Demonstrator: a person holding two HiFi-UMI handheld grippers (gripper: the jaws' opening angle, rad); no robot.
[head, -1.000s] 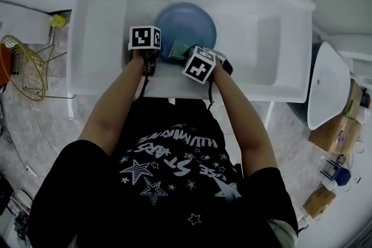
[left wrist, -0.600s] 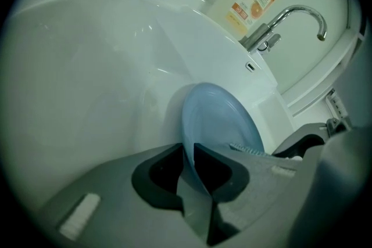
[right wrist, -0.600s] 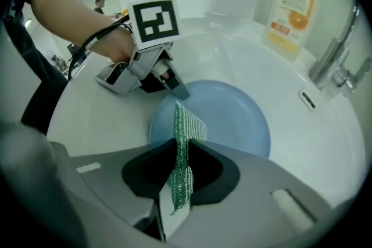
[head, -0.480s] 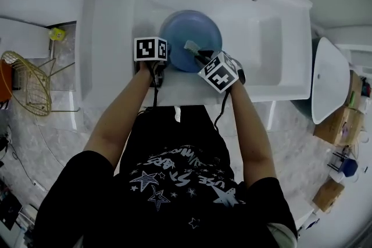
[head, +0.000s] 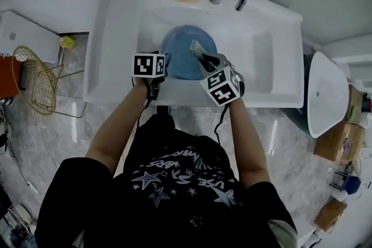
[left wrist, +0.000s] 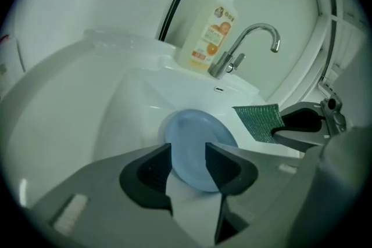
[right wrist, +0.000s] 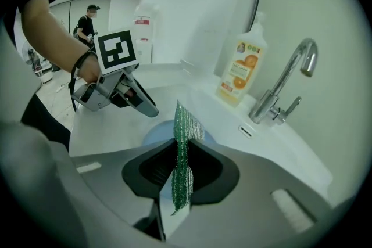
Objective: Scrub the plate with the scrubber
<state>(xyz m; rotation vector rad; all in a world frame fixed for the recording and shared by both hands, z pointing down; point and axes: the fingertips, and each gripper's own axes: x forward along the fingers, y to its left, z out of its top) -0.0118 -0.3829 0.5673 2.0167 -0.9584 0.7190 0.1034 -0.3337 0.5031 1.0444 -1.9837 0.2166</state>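
1. The round pale blue plate (plastic, I think) lies on the bottom of the white ceramic sink, just ahead of both tongs and below them.
2. The right tongs are the nearer to the work. The plate lies straight ahead of their tips and a little lower, partly hidden behind what they carry.
3. These tongs are closed tight on the thin green mesh scrubber. The sheet stands on its edge between the jaws, with its long axis along them. Its free end reaches forward over the plate on the side of the right tongs. I cannot tell whether this end already touches the plate.
4. The left tongs stand at the near left rim of the plate. Their jaws are a moderate gap apart and clamp nothing. The near rim of the plate shows through the gap, beyond the tips.
5. In my judgement, the next stroke needs the right tongs to lower the free end of the scrubber onto the plate. The flat side should meet it, so a turn of the wrist may be necessary.
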